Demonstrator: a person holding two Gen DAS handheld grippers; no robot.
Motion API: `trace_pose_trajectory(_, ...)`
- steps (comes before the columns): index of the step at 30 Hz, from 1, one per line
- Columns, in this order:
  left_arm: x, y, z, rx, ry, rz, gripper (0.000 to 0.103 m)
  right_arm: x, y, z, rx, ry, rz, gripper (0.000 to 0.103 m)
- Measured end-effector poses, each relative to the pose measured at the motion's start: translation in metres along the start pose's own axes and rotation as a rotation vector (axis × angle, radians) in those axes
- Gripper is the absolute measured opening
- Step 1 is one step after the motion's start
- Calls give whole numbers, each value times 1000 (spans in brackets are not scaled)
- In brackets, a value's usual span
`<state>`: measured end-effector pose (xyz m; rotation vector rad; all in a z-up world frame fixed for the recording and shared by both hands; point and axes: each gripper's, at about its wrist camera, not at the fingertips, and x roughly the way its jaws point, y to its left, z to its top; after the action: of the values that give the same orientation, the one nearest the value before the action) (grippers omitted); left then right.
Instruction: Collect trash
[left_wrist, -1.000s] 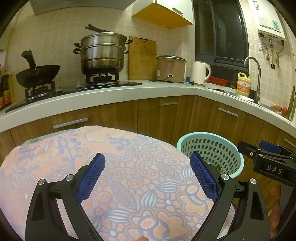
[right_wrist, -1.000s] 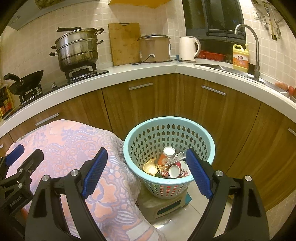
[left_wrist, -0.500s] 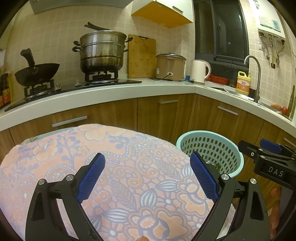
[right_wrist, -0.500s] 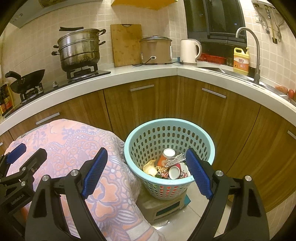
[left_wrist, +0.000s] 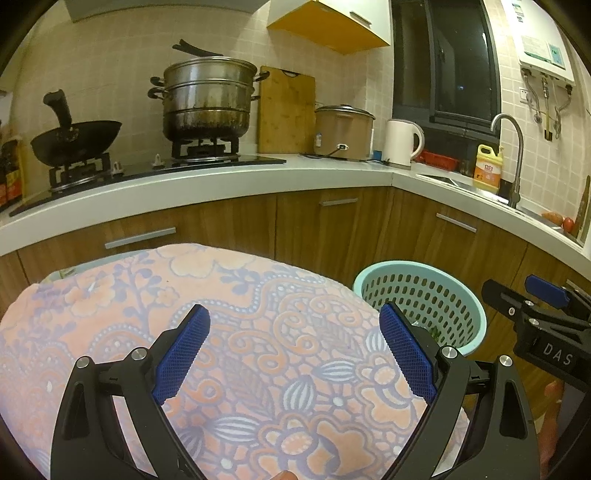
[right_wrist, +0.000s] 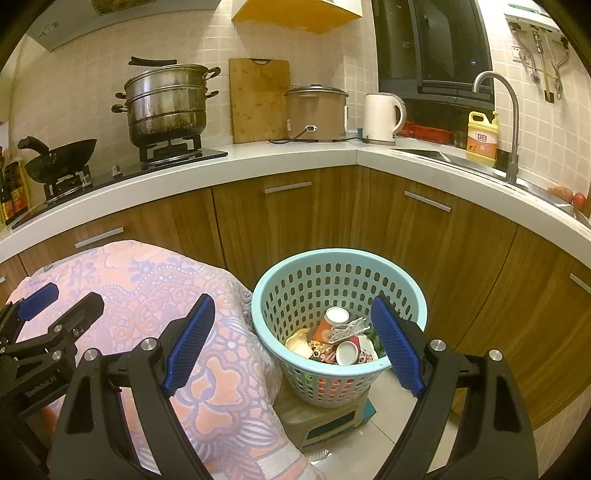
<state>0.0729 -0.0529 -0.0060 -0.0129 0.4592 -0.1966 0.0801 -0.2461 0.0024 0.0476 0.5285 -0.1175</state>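
Beside the basket: both tongs hang above a cloth-covered tabletop (left_wrist: 258, 332), near kitchen cabinets.
Landmark: basket (right_wrist: 280, 288), pale blue and perforated, standing on a low box (right_wrist: 325, 417) on the floor, just right of the tabletop's edge.
Trash: paper cups (right_wrist: 332, 321), a crumpled wrapper (right_wrist: 299, 341) and other scraps lie in the bottom of the basket.
Left tongs (left_wrist: 293, 347): spread wide, blue pads (left_wrist: 181, 354) apart, nothing between them; they sit over the cloth, left of the basket (left_wrist: 417, 295).
Right tongs (right_wrist: 291, 343): also spread wide and holding nothing; the left pad sits over the cloth's edge, the right pad over the basket's near-right rim.
Cloth (right_wrist: 221, 369): pink with lilac floral pattern, draped over the tabletop and hanging down toward the floor on the basket's side.
Behind the basket: wooden cabinets (right_wrist: 288, 221) under a white counter (right_wrist: 295, 155).
On the counter: steamer pot (right_wrist: 166, 103) and wok (right_wrist: 62, 158) on burners, cutting board (right_wrist: 258, 99), rice cooker (right_wrist: 317, 110), kettle (right_wrist: 380, 118), yellow bottle (right_wrist: 480, 140) by the tap (right_wrist: 509, 122).
Each view's margin: the other hand's tongs show at the side nearest it.
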Motion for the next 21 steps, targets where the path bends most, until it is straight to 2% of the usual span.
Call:
trace_pose_trajectory(17, -3, -3, 1, 13, -11, 13, 91, -2, -4, -3, 11, -18, -18, 82)
trace_pose_trajectory(21, -4, -3, 1, 16, -21, 37, 91, -1, -5, -6, 14, -21, -27, 82)
